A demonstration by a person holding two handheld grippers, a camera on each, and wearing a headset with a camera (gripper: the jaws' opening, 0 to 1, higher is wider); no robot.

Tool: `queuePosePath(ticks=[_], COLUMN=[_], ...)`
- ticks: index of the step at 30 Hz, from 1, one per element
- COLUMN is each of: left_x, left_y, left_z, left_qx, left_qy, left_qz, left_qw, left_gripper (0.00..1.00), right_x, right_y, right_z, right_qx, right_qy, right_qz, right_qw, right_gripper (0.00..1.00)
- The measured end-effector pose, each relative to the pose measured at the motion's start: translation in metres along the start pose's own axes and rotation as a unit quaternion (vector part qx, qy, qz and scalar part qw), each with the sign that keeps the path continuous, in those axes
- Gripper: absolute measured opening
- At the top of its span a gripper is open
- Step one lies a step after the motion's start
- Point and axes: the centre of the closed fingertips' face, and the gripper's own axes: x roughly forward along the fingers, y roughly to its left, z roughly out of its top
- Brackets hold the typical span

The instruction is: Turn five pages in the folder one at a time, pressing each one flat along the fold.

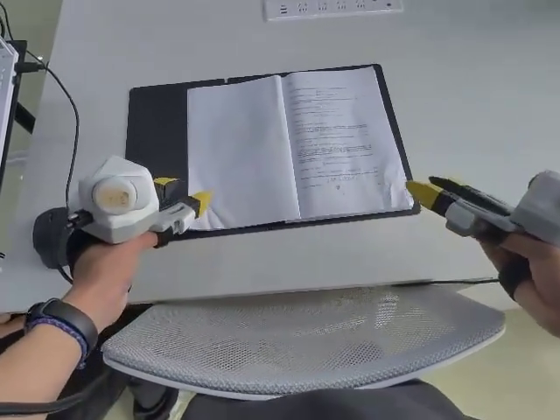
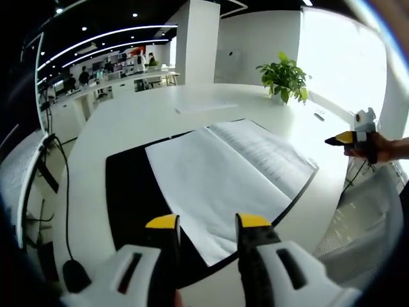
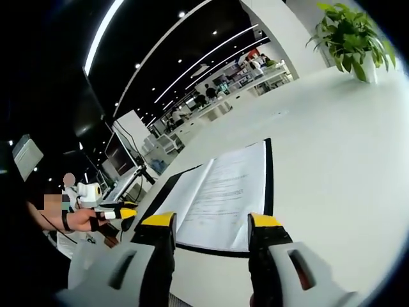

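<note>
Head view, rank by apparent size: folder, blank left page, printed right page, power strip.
1. folder.
2. blank left page and printed right page, roughly alike, not ranked.
3. power strip, smallest, cropped by the top edge.

One folder (image 1: 262, 149), one plant (image 2: 284, 77), one chair (image 1: 306, 341), two claws: left claw (image 2: 208, 221), right claw (image 3: 211, 220).

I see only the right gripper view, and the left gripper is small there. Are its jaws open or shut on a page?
Observer: In the left gripper view the left gripper has its jaws apart, nothing between them, aimed at the folder.
Operator: Is the left page printed?
Observer: In the head view the left page looks blank; the right page carries text.
Operator: Where is my gripper?
Observer: The right gripper sits off the folder's near right corner.
</note>
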Motion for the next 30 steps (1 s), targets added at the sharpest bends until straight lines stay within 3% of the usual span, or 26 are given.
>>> queuePosePath(ticks=[6,13,20,30], left_x=[-0.02,-0.034,-0.035,-0.018], left_y=[0.002,-0.001,-0.009,-0.038], left_z=[0.007,0.01,0.015,0.035], left_qx=[0.008,0.02,0.018,0.036], left_qy=[-0.011,-0.014,-0.017,-0.023], left_qz=[0.002,-0.002,-0.004,-0.033], left_qw=[0.9999,0.9997,0.9997,0.9985], left_gripper=[0.42,0.5,0.53,0.51], right_x=[-0.011,-0.021,-0.028,-0.031], right_y=[-0.008,-0.01,-0.012,-0.013], right_z=[0.007,0.007,0.005,0.003], right_qx=[-0.025,-0.066,-0.069,-0.064], right_qy=[-0.002,0.015,0.013,0.011], right_qz=[-0.021,-0.035,-0.042,-0.045], right_qw=[0.9995,0.9971,0.9967,0.9969], right_gripper=[0.49,0.58,0.6,0.6])
